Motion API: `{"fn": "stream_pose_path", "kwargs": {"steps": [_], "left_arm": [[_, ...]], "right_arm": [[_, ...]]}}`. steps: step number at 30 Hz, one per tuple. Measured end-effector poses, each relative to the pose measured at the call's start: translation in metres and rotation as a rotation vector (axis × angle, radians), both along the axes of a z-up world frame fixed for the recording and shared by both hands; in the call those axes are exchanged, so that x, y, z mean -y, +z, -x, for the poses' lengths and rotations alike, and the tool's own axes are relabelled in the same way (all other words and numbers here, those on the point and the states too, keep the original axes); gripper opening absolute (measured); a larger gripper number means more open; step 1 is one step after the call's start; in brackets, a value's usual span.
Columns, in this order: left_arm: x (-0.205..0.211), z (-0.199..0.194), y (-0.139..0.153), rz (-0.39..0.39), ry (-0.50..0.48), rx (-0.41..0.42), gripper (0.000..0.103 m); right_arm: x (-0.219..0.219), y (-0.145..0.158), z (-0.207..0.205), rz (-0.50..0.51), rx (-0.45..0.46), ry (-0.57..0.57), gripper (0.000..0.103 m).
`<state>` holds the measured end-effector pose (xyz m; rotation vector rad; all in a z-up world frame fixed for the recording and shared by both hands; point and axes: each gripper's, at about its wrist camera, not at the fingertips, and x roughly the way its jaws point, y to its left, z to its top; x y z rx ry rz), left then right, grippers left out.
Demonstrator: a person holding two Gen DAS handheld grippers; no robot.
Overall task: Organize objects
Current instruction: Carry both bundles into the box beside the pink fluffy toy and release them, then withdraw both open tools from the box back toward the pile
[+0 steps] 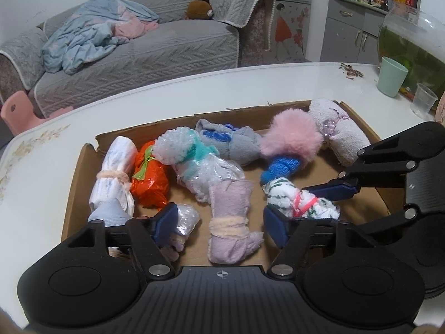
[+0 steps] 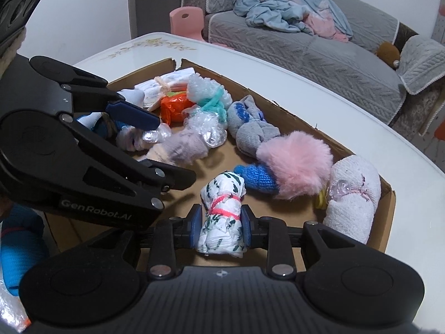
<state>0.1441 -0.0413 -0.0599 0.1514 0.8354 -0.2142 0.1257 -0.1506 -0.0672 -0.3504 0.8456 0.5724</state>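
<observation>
Matt cardboard tray [image 1: 370, 136], glossy table [image 1: 194, 94], fluffy pink pompom [image 1: 292, 136].

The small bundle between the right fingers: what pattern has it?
White bundle with dark green marks, tied with pink string; right wrist view shows it best.

Ahead, beyond the white table [image 1: 194, 89]: grey sofa [image 1: 155, 55] with blue blanket [image 1: 91, 36], grey cabinet [image 1: 350, 33] far right.

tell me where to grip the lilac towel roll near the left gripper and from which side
Grip the lilac roll at its waist, on the cream band that cinches it, probably the firmest, narrowest part. It lies flat in the box, lengthwise between the open left gripper's fingers, so come from above and close across its width.
</observation>
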Motion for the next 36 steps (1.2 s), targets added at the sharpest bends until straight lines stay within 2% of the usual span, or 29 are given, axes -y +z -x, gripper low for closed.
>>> {"fn": "stream_pose_path", "kwargs": {"steps": [7,12,16,30,36], "left_arm": [[0.002,0.005,0.006,-0.017,0.01,0.006,0.084],[0.002,0.01,0.012,-0.03,0.006,0.015,0.086],[-0.001,0.017,0.016,-0.033,0.012,0.015,0.092],[-0.008,0.032,0.021,-0.028,0.023,0.01,0.092],[-0.012,0.037,0.025,-0.019,0.029,0.011,0.095]], "right_arm": [[-0.001,0.002,0.002,0.008,0.007,0.012,0.035],[-0.001,0.005,0.005,0.008,0.014,0.015,0.042],[0.0,0.01,0.011,0.013,0.019,0.021,0.053],[-0.002,0.012,0.015,0.039,0.012,-0.007,0.057],[0.0,0.014,0.016,0.043,0.011,-0.022,0.062]]}}
